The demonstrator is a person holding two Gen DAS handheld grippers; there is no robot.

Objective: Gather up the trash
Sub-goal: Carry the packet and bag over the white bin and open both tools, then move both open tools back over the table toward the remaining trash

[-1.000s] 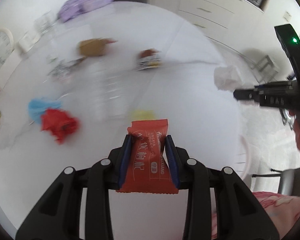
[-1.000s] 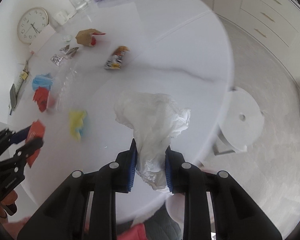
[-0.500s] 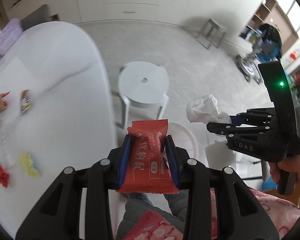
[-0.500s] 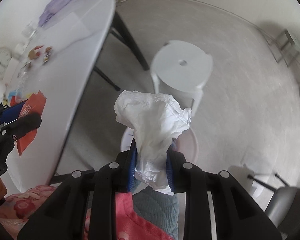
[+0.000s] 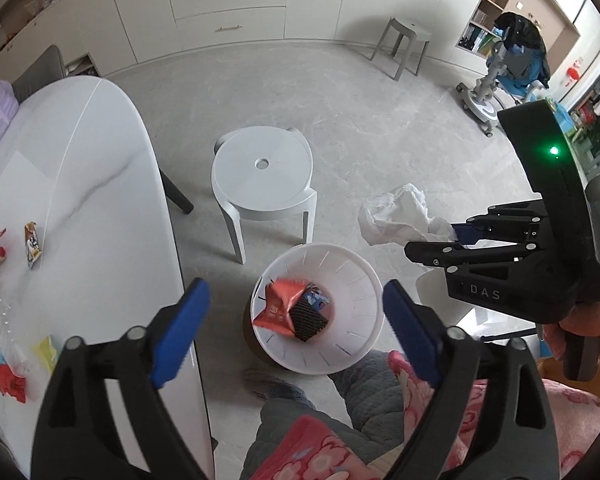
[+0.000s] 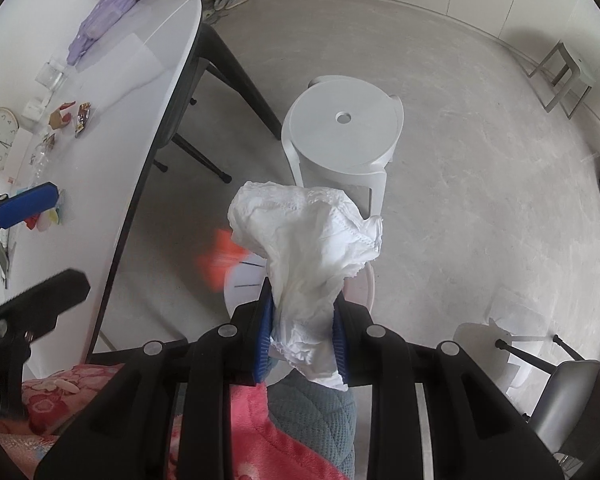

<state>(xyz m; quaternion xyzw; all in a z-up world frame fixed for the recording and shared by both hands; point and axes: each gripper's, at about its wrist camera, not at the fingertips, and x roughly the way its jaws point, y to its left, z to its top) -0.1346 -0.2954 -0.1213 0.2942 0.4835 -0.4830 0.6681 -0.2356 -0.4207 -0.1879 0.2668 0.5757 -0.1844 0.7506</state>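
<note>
My left gripper (image 5: 294,296) hangs over a white waste bin (image 5: 356,280) on the floor, its jaws opening wide with nothing between them. A red snack wrapper (image 5: 278,308) lies inside the bin on a dark packet; in the right wrist view it shows as a red blur (image 6: 220,260) by the bin (image 6: 244,280). My right gripper (image 6: 302,300) is shut on a crumpled white tissue (image 6: 308,232) beside and above the bin. From the left wrist view, that gripper (image 5: 456,240) and its tissue (image 5: 396,216) sit at the right.
A white table (image 5: 100,200) at the left carries several wrappers, among them a red one (image 5: 10,376) and a yellow one (image 5: 46,350). A white stool (image 5: 262,176) stands just beyond the bin. A person's knees in grey and pink fabric (image 5: 300,420) lie below.
Both grippers swung from over the table to over the bin on the floor. The left jaws opened and the red wrapper dropped into the bin. The right still grips the tissue.
</note>
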